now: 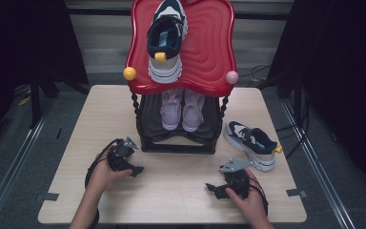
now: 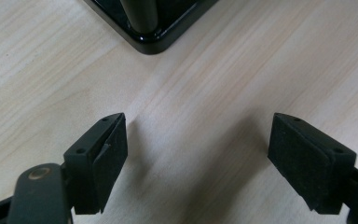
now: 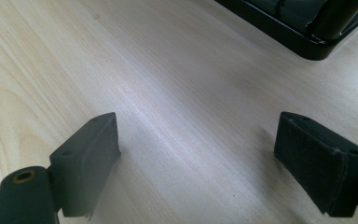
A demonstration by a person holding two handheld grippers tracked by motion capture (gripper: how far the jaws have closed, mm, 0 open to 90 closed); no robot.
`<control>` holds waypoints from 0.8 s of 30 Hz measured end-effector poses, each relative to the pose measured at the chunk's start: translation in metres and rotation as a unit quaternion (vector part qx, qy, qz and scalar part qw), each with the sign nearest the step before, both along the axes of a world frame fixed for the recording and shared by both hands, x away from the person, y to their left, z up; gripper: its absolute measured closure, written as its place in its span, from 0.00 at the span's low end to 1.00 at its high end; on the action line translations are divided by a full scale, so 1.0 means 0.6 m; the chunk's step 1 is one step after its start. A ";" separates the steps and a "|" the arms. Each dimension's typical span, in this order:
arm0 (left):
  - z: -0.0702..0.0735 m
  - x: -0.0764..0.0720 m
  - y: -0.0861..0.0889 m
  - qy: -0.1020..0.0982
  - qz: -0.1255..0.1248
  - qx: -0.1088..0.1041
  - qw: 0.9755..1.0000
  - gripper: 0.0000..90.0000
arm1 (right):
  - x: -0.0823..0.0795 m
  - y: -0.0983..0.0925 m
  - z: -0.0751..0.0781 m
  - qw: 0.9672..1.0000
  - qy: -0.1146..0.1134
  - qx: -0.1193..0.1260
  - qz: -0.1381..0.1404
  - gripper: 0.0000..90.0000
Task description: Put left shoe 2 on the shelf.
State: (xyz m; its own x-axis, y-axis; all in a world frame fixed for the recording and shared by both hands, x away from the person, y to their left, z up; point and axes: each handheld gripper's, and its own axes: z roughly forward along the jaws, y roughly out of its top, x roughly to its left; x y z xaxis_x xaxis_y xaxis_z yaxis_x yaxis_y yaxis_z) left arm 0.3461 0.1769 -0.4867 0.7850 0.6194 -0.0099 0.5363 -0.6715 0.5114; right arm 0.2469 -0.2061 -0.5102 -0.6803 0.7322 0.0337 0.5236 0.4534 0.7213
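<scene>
Taking the two-tier shoe rack [image 1: 178, 112] as the landmark, the wooden table [image 1: 76, 143] runs out from under it toward the person, and the rack stands at the table's far middle. Its red top shelf [image 1: 209, 52] carries one navy-and-white sneaker [image 1: 167, 36], heel toward the person and set on the left half, so the right half lies bare. On the black lower shelf [image 1: 147, 114], beneath the red one, a pale pink pair [image 1: 182, 109] sits side by side, which looks finished. The matching navy-and-white sneaker [image 1: 250, 143] lies on the table just right of the rack's right front leg, on its sole, toe pointing away toward the rack; it seems to be the one piece left to place, most likely beside its mate on top. So, as a judgement, the work is most of the way through, with one lift and one placing to go. The left gripper [image 1: 134, 170] rests low on the table in front of the rack's left corner, jaws spread with nothing between them and only bare wood beneath. The right gripper [image 1: 214, 188] sits in front of the rack's right side, nearer the person than the loose sneaker and apart from it, jaws likewise parted and empty.
</scene>
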 end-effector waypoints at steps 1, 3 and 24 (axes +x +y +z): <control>-0.002 0.000 0.002 -0.002 0.000 -0.005 1.000 0.21 | 0.000 0.000 0.000 1.000 0.000 0.000 0.000 0.15; -0.006 -0.003 0.005 -0.008 0.011 -0.019 1.000 0.20 | 0.000 0.000 0.000 1.000 0.000 0.000 0.000 0.15; -0.031 -0.020 0.008 -0.066 0.040 -0.081 0.994 0.12 | 0.000 -0.002 0.000 1.000 -0.002 -0.001 0.002 0.15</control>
